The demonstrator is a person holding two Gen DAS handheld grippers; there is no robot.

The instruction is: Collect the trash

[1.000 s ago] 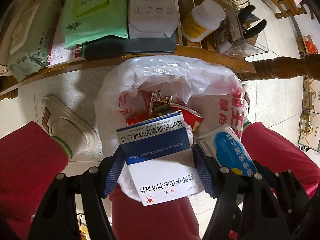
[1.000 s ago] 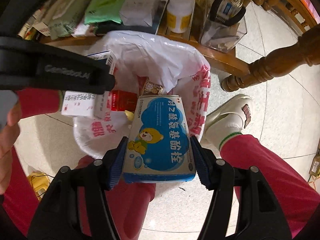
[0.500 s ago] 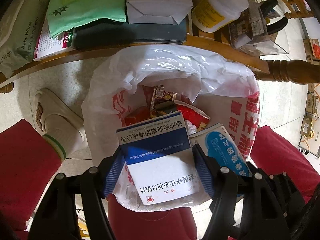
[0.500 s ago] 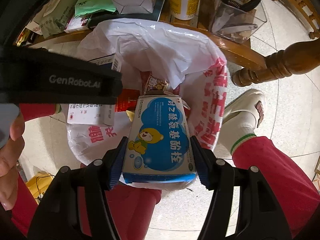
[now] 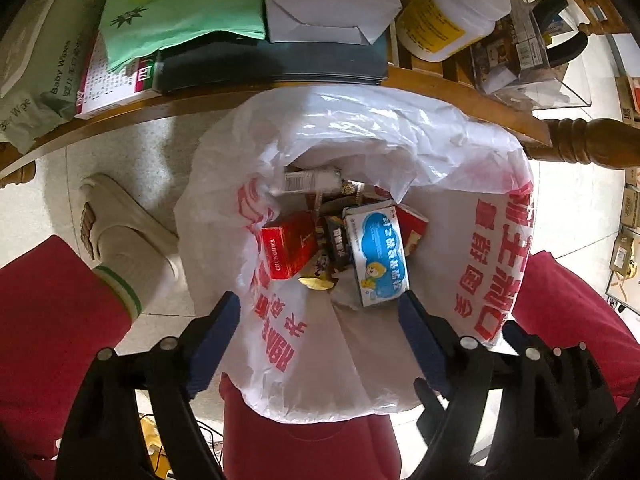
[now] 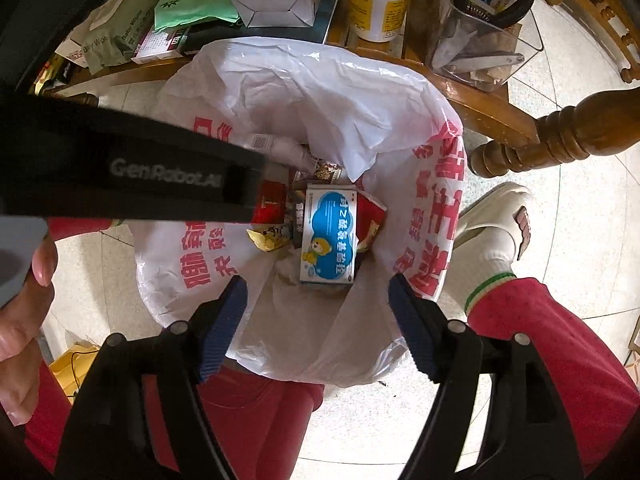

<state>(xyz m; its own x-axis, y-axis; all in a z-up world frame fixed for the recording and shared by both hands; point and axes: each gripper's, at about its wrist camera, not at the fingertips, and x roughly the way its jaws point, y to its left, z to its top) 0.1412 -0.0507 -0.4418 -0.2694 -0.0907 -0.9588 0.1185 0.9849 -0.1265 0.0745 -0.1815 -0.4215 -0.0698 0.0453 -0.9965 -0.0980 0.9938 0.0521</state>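
Note:
A white plastic trash bag (image 5: 400, 120) (image 6: 320, 80) with red lettering stands open on the floor below both grippers. Inside lie a blue cartoon medicine box (image 5: 378, 254) (image 6: 330, 236), a red box (image 5: 288, 246), a white box with a barcode (image 5: 308, 180) (image 6: 272, 146) and wrappers. My left gripper (image 5: 320, 306) hovers over the bag's near rim, its jaws opening with nothing between them. My right gripper (image 6: 318, 292) hangs likewise, jaws opening and empty. The left gripper's black body (image 6: 120, 176) crosses the right wrist view and hides part of the bag.
Behind the bag is a wooden table edge (image 5: 460, 92) carrying wipes packs, a green pack (image 5: 180, 12), a white carton (image 5: 332, 0), a yellow-labelled bottle (image 5: 452, 16) and a clear holder (image 6: 480, 40). A turned table leg (image 6: 560, 140), red trouser legs and slippered feet flank the bag.
Both boxes left the jaws and now lie in the bag. Both grippers' jaws spread wider. Between the two earlier frames both grippers sank toward the bag.

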